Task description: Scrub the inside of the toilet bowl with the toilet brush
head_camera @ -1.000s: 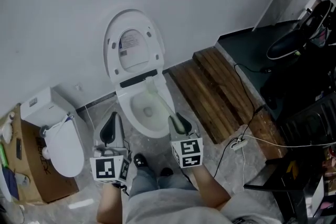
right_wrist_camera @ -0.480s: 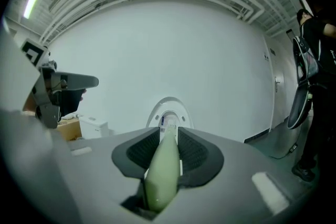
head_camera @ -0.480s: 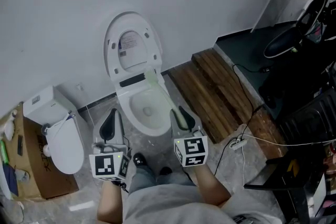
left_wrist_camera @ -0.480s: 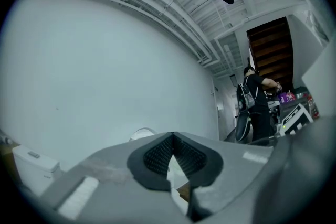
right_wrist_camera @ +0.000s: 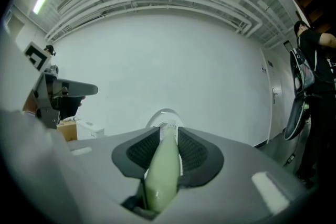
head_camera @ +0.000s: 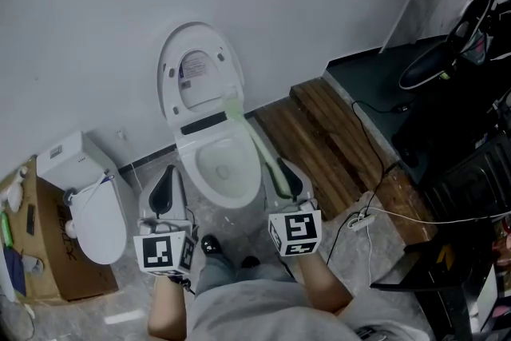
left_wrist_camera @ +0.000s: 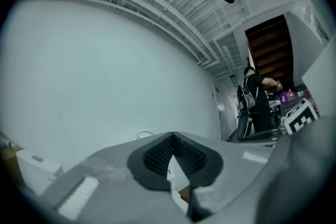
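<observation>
A white toilet (head_camera: 188,176) stands against the wall with its lid (head_camera: 200,72) up. My right gripper (head_camera: 282,172) is shut on the pale green toilet brush (head_camera: 254,141). The brush slants up and left over the bowl's right rim, and its far end lies by the lid hinge. In the right gripper view the green handle (right_wrist_camera: 161,168) sits between the pads and points at the raised lid (right_wrist_camera: 167,114). My left gripper (head_camera: 167,179) is shut and empty, to the left of the bowl. In the left gripper view its pads (left_wrist_camera: 157,153) meet with nothing between them.
A second white toilet (head_camera: 94,212) and a cardboard box (head_camera: 46,263) sit at the left. Wooden planks (head_camera: 323,136) lie to the right of the bowl, with cables and a power strip (head_camera: 363,218) beyond. Dark equipment (head_camera: 443,68) fills the far right. The person's shoes (head_camera: 212,244) are just before the bowl.
The brush's far end has travelled from the back of the bowl up toward the lid hinge. My right gripper has shifted slightly right and nearer. The left gripper has barely moved.
</observation>
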A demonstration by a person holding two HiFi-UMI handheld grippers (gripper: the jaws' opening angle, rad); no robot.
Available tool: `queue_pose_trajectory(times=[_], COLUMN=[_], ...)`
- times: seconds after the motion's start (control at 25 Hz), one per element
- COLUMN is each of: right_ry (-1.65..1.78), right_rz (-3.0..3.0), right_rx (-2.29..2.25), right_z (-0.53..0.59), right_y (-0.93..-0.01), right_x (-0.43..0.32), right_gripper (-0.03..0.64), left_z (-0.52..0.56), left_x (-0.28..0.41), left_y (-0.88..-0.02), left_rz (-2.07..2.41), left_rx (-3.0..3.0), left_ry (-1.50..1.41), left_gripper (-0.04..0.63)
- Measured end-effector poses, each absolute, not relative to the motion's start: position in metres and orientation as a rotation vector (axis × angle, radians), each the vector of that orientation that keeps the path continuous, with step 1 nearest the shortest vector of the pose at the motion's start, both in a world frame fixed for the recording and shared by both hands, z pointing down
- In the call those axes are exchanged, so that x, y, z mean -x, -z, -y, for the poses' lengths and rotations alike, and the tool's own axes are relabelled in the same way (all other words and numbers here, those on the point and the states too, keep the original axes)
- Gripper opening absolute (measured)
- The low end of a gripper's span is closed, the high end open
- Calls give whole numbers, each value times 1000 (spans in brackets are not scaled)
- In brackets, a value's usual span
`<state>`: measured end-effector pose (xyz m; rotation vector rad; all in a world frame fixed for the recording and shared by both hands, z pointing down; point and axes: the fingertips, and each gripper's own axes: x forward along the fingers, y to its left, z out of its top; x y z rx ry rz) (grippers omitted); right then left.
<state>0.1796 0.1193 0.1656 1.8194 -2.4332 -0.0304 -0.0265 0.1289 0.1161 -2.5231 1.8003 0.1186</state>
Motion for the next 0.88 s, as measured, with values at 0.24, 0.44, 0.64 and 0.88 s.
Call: queue_pose_trajectory(times=[0.24, 0.44, 0.64, 0.88], right_ry=[104, 188, 244, 269], right_rz=[2460, 2466, 2471, 2484], right_rx=[-1854, -1888, -1912, -1933], right_z=[-126, -133, -139, -147], right_y=[-145, -127, -115, -109], right_x=[-189, -197, -205, -214], right_gripper=[106, 106, 106, 106], left_z=[-136, -139, -144, -150], left_x=[22, 23, 18, 11], left_y=[-110, -105, -103, -95], left_rz=[-1829, -1826, -1826, -1815], left_rx=[2536, 2490, 2497, 2489], left_ry=[-126, -140, -130, -188], left_gripper=[4, 3, 4, 3])
